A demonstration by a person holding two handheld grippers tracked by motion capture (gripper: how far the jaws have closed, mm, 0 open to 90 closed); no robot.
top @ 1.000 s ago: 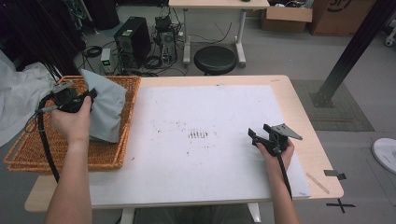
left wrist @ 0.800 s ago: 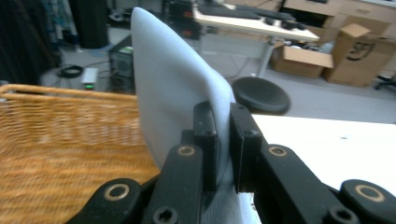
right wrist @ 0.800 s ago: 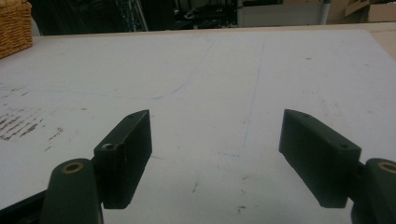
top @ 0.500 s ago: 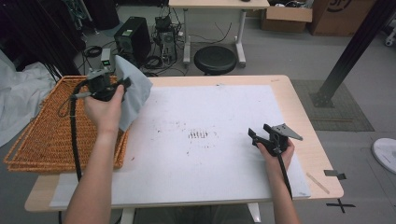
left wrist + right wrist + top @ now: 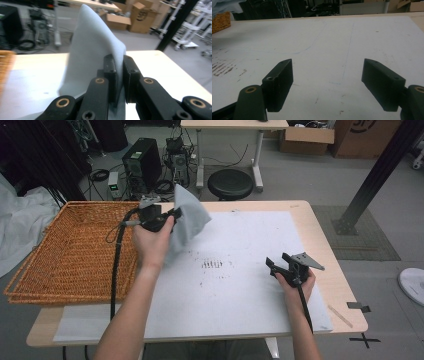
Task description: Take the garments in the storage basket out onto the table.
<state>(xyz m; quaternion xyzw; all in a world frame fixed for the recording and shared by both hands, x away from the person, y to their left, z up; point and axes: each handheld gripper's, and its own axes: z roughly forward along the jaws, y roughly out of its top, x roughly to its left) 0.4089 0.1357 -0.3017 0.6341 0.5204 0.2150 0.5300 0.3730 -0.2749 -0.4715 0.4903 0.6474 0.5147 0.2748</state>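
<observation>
The left tool (image 5: 172, 214) was pinching a pale grey cloth (image 5: 189, 220), its two black jaws pressed together on a fold of the fabric. In the left gripper view the cloth (image 5: 95, 45) rose from between the jaws in a tall, stiff peak and hung down on the near side as well. The left hand (image 5: 152, 240) was raised above the surface, at the seam between the wicker basket (image 5: 70, 255) and the white sheet (image 5: 240, 270) that covered most of the surface (image 5: 325, 250). The left forearm reached up from the bottom edge of the high view, leaning slightly right, with the wrist straight and the tool pointing away from the person and to the right. The cloth hung clear of the basket, draped from the tool over the left edge of the white sheet; whether its lower edge touched the sheet could not be told. A black cable trailed from the tool down beside the forearm.

The right tool (image 5: 280, 267) sat low at the right side of the sheet, near the person, its jaws spread wide with nothing between them. In the right gripper view the right tool (image 5: 328, 82) looked along the scuffed sheet, jaws well apart. The right hand (image 5: 295, 282) gripped the tool from below, the forearm coming in from the bottom edge and the jaws aimed left toward the middle of the sheet, well apart from the cloth.
</observation>
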